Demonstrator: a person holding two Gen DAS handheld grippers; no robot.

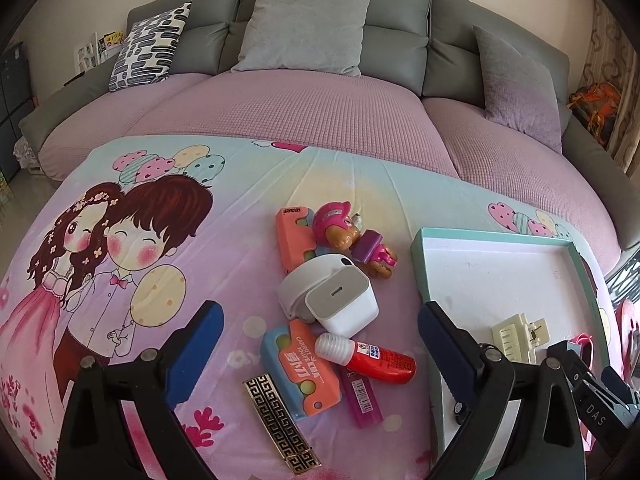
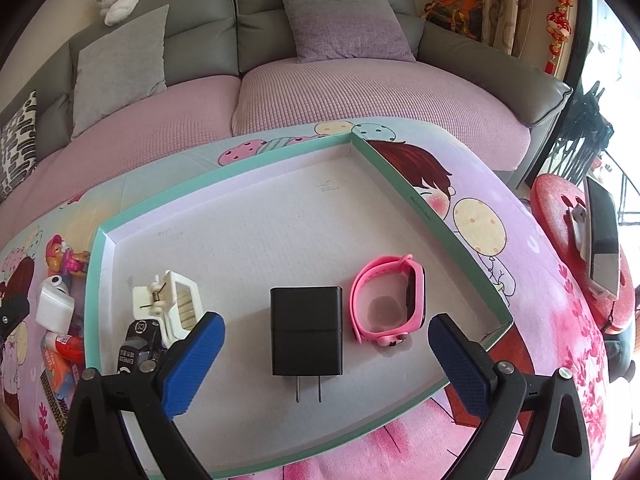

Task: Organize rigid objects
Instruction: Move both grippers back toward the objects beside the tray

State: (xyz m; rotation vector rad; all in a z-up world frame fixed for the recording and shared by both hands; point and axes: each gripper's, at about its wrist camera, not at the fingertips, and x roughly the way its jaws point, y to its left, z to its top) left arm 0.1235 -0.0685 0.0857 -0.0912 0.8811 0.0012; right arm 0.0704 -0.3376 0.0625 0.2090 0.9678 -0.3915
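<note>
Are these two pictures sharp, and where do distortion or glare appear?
Left wrist view: sharp, fisheye bends the sofa and tray. Right wrist view: sharp on the black charger; window at right is overexposed; dark corners in both.

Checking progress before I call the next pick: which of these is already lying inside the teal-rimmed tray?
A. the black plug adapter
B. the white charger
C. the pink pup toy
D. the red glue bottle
A: the black plug adapter lies on the tray floor beside the pink watch, while the other three are in the pile on the printed cloth outside the tray's rim.
</note>
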